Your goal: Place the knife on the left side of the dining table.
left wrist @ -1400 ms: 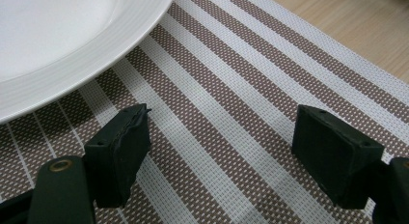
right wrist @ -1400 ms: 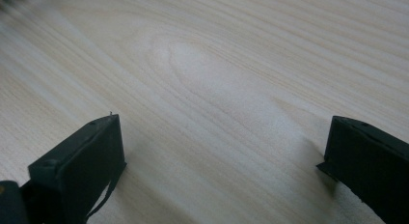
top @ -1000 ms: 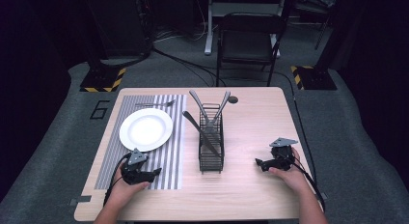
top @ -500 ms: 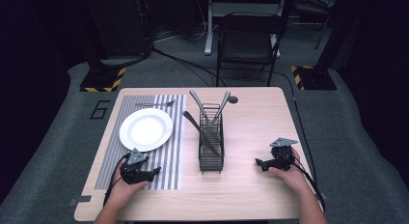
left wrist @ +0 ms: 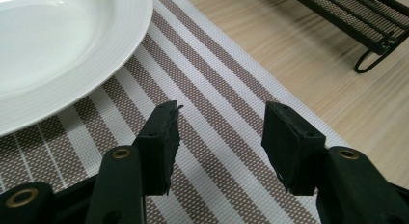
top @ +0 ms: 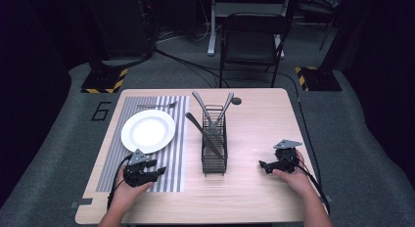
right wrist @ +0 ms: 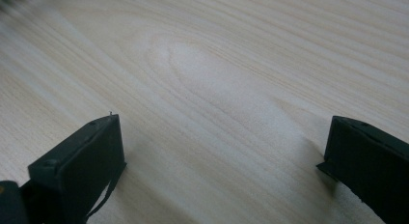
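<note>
A white plate (top: 148,131) (left wrist: 58,45) lies on a striped placemat (top: 181,139) (left wrist: 217,64), with a fork (top: 156,105) behind it. A black wire caddy (top: 214,141) (left wrist: 366,16) stands mid-table with several utensils (top: 222,107) in it, and a knife (top: 200,131) leans against its left side. My left gripper (top: 159,170) (left wrist: 222,113) hovers over the mat just in front of the plate. Its jaws have just been closing, stand half apart and have nothing between them. My right gripper (top: 264,166) (right wrist: 224,127) rests low over bare wood to the right of the caddy, open and empty.
The wooden table (top: 259,119) (right wrist: 217,64) has bare room between the caddy and my right gripper. A black chair (top: 252,41) stands on the floor beyond the far edge. The number 6 (top: 100,111) is marked at the table's left.
My left gripper has lifted slightly and edged toward the plate, its jaws closer together. The right hand has stayed still.
</note>
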Demonstrator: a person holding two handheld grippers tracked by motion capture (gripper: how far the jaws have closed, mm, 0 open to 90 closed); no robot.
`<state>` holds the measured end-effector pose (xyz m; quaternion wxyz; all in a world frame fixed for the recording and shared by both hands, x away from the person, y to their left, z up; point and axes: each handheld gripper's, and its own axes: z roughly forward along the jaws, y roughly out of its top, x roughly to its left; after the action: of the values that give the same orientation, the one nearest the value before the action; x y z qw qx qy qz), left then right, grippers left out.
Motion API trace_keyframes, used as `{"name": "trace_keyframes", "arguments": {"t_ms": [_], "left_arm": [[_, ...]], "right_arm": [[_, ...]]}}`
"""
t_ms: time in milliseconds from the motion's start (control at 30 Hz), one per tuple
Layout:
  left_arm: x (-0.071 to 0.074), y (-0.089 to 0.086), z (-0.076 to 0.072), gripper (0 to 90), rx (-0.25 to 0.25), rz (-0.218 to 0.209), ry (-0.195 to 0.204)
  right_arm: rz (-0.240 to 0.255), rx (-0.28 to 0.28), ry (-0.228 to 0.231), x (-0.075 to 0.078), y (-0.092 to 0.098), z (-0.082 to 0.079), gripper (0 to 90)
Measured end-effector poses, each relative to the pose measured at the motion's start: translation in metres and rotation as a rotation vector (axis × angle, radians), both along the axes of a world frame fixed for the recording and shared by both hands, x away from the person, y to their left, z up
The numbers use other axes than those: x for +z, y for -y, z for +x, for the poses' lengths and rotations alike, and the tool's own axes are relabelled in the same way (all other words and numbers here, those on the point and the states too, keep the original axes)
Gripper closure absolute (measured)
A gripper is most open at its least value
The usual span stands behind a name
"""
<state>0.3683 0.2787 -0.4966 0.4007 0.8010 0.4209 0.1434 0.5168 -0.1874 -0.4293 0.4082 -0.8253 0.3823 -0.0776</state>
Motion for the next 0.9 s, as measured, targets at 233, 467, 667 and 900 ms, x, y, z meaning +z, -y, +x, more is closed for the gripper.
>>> {"name": "trace_keyframes", "arguments": {"t_ms": [233,467,667,900], "left_arm": [[0.017,0.011,0.001,49.2,-0.018,0.009,0.011],[0.026,0.018,0.003,51.3,-0.018,0.006,-0.019],[0.039,0.023,0.008,51.8,-0.013,-0.012,-0.03],[0.052,0.028,0.012,52.4,-0.025,-0.013,-0.026]], "right_arm": [[0.0,0.0,0.0,0.0,0.0,0.0,0.0],[0.0,0.0,0.0,0.0,0.0,0.0,0.0],[0.0,0.0,0.0,0.0,0.0,0.0,0.0],[0.0,0.0,0.0,0.0,0.0,0.0,0.0]]}}
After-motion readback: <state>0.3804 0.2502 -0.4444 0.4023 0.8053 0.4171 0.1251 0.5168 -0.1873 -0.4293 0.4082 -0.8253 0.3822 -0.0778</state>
